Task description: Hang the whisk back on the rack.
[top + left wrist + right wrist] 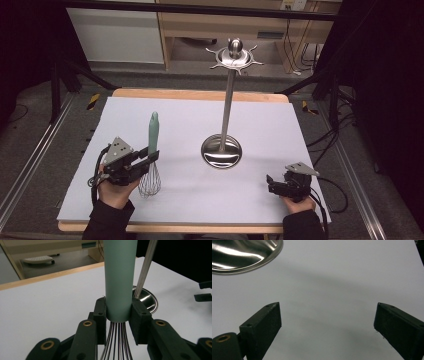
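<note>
Watching biggest risk first: we hold whisk (151, 160) upright in left gripper (145, 159), jaws clamped on bottom of pale green handle (119, 280), wire loops hanging below, above white table (175, 115) left of stand (227, 107). Tall stand looks top-heavy; if we swing whisk into pole (146, 267), we judge it could tip. Handle smooth, round: we could let it twist or slide in grip. Hooks on stand crown (235, 56) small; easy miss. Right gripper (272, 184) spread wide, empty, near base (244, 255).
</note>
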Available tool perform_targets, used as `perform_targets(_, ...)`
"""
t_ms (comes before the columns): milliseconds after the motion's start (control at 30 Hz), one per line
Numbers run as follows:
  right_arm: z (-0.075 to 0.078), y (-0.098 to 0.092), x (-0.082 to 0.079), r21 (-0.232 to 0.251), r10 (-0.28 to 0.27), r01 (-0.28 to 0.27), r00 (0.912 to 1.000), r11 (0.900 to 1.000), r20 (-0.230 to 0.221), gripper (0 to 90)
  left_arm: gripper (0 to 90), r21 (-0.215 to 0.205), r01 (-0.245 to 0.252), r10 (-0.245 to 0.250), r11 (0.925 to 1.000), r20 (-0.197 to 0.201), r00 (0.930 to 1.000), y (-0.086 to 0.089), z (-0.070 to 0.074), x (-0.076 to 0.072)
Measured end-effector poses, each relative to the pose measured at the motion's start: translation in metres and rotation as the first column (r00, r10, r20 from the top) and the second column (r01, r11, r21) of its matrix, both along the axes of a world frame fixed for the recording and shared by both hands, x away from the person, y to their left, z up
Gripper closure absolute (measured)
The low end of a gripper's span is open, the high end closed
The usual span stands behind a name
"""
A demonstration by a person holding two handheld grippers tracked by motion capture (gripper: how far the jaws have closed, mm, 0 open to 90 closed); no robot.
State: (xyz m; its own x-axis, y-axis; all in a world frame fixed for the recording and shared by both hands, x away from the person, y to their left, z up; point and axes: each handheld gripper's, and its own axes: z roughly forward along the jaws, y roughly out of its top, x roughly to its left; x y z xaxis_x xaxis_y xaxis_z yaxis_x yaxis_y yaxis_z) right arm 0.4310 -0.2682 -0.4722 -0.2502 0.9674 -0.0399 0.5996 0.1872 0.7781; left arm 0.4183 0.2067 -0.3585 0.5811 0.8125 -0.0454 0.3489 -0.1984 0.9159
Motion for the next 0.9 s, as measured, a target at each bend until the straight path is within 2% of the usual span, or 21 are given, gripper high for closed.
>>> perform_targets(167, 0.001, 0.001, 0.000, -0.002, -0.004, 0.004, 0.9998, 1.000, 0.017, 8.4, 69.0, -0.011, -0.003, 0.004, 0.9999, 0.035, 0.9994, -0.001, 0.009, 0.001)
perform_targets(467, 0.000, 0.001, 0.000, -0.002, -0.007, 0.007, 0.9999, 1.000, 0.014, 8.3, 69.0, -0.048, -0.001, 0.005, 0.9988, 0.079, 0.9969, 0.005, 0.026, 0.005)
perform_targets(700, 0.000, 0.001, 0.001, -0.003, -0.011, 0.011, 0.9997, 1.000, 0.019, 8.4, 68.9, -0.078, -0.001, 0.008, 0.9970, 0.097, 0.9953, 0.001, 0.035, 0.010)
perform_targets(900, 0.001, 0.001, 0.001, -0.005, -0.010, 0.010, 0.9997, 1.000, 0.024, 8.3, 68.9, -0.091, 0.020, -0.010, 0.9956, 0.114, 0.9934, -0.006, 0.047, 0.015)
